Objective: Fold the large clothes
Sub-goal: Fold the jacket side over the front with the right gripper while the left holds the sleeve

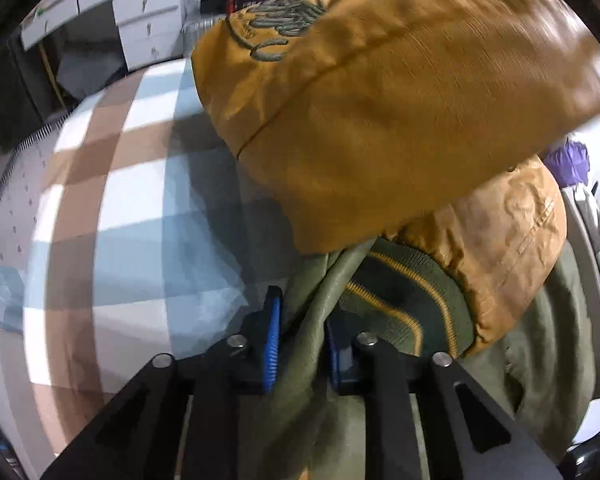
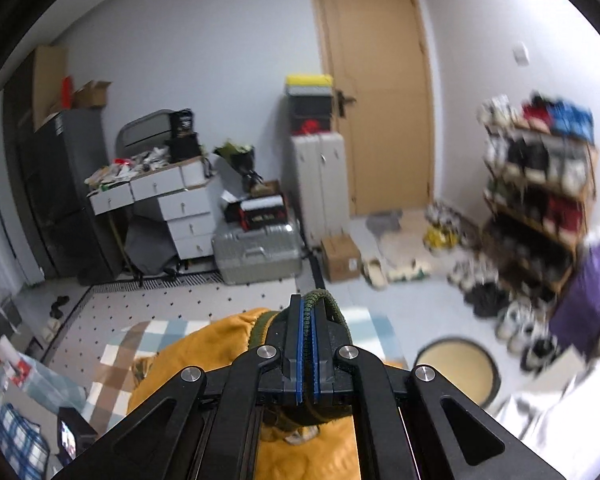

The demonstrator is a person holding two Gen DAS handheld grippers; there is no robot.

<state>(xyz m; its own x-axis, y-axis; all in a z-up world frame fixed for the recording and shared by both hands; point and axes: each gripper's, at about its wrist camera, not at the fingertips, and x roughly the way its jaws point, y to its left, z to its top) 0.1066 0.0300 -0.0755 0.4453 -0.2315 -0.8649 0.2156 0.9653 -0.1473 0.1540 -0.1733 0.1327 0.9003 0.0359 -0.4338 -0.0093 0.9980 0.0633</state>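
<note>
**Jacket lifted at two points: slip and sag risks**

While the left gripper [image 1: 298,344] is clamping its blue pads on a fold of the olive-green lining of the mustard-yellow and olive bomber jacket [image 1: 400,92], the right gripper [image 2: 308,344] is pinching the jacket's ribbed green hem shut. Most of the jacket is hanging just ahead of the left gripper, above the blue-and-brown checked bedspread [image 1: 132,184]. Being slick, the lining could slide out; uneven lifting could bunch the sleeve and spoil the fold.
</note>
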